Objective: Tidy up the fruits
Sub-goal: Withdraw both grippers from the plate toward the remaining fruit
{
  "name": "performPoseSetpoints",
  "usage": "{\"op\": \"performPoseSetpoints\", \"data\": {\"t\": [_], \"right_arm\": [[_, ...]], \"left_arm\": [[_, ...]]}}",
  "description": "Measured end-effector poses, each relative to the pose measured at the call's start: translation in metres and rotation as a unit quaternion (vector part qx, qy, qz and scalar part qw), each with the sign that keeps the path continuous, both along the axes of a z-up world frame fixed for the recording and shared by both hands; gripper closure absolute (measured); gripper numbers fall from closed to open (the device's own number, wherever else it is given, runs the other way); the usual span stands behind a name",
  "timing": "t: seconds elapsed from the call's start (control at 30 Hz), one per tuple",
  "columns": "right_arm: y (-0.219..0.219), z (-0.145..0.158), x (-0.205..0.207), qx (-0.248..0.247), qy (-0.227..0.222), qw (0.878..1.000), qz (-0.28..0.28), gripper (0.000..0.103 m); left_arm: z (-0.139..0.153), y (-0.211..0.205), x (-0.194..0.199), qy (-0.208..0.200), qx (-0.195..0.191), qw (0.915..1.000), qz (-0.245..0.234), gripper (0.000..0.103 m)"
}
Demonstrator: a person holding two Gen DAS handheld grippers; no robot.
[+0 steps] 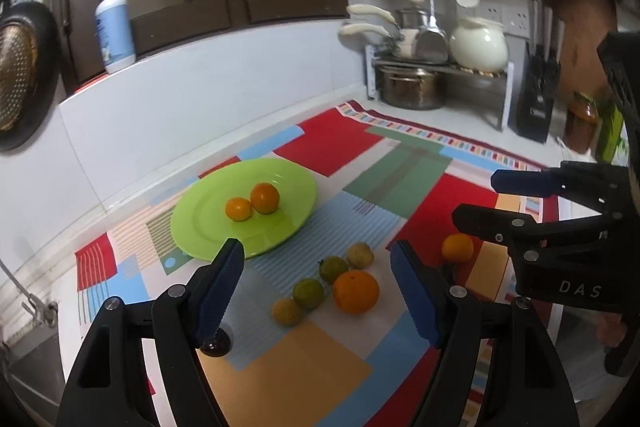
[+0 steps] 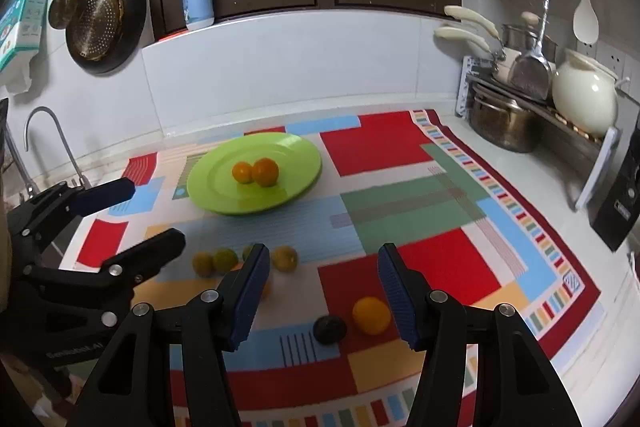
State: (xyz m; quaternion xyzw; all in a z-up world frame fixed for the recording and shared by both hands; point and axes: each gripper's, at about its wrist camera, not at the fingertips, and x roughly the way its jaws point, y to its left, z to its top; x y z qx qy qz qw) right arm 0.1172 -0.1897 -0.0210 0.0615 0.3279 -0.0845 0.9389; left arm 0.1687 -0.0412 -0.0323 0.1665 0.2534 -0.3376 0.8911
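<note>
Both tongs stood open and held nothing: the left gripper (image 1: 316,259) over the fruit cluster (image 1: 332,287), the right gripper (image 2: 320,263) over a small orange (image 2: 371,315). Two oranges (image 2: 256,171) sat on the green plate (image 2: 208,187) at eleven o'clock of the cluster.

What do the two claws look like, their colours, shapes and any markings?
Both are alike: black plastic frames with triangular cut-outs and round silver pivot bolts, ending in two fingers with dark blue ribbed pads. The left claw and the right claw show this close up. Seen from the side, the right one bears white letters "DAS"; the left has small, unreadable white lettering.
</note>
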Motion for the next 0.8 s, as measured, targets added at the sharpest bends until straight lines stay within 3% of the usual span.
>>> {"op": "performPoseSetpoints", "data": {"t": [0.27,0.5,0.8], "right_arm": [[0.003,-0.027,-0.005,0.016,0.027,0.999,-0.015,0.046],[0.002,-0.05,-0.002,0.037,0.054,0.998,-0.024,0.048],[-0.003,-0.073,0.007,0.064,0.081,0.994,-0.025,0.061]], "left_arm": [[-0.028,-0.011,0.004,0.015,0.029,0.9986,-0.043,0.029],[-0.05,-0.021,0.014,0.049,0.043,0.9955,-0.069,0.038],[-0.067,-0.029,0.024,0.089,0.051,0.9913,-0.082,0.046]]}}
